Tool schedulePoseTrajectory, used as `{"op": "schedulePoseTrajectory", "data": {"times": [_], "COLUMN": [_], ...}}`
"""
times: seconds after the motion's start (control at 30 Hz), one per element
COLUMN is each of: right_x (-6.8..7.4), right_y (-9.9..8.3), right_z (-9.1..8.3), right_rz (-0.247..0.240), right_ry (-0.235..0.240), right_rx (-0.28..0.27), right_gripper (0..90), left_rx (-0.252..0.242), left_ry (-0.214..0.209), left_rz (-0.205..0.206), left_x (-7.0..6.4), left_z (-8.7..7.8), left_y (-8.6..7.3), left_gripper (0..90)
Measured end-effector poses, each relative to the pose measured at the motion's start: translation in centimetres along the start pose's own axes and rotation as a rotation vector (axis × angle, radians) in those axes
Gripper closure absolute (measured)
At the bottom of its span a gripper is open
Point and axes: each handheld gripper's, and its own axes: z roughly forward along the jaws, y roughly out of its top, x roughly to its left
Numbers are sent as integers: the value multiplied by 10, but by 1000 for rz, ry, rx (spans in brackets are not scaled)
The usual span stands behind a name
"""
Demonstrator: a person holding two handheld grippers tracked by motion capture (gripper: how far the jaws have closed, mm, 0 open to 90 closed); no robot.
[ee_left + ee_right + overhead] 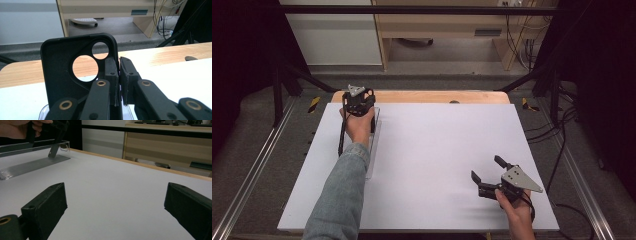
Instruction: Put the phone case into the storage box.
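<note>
The black phone case is pinched at its edge by the closed fingers of the left gripper above the ridged clear rack at the bench's far left, so it should be lowered upright and square into a slot, while the right gripper, fingers apart, is kept clear.

Flat black plastic phone case with two round camera cut-outs, matte. Left gripper: black jaws, brass-coloured pivot rivets. Right gripper: black body, grey three-cornered plate on top. Long clear acrylic tray with fine ribbed lines. White matte table sheet, plain, over pale wood-grain tabletop edge. Faded blue denim sleeve on the left forearm
</note>
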Motion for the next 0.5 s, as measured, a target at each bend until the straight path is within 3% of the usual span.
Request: {"op": "schedulePoseTrajectory", "data": {"times": [0.5], "right_x": [0], "right_y": [0], "right_z": [0], "right_rz": [2], "right_ry": [6], "right_rx": [4], "right_gripper": [46], "left_rx": [0], "left_ry": [-4], "left_rz": [-4], "left_x": [0], "left_z": [1], "left_y": [0], "left_gripper": [847]}}
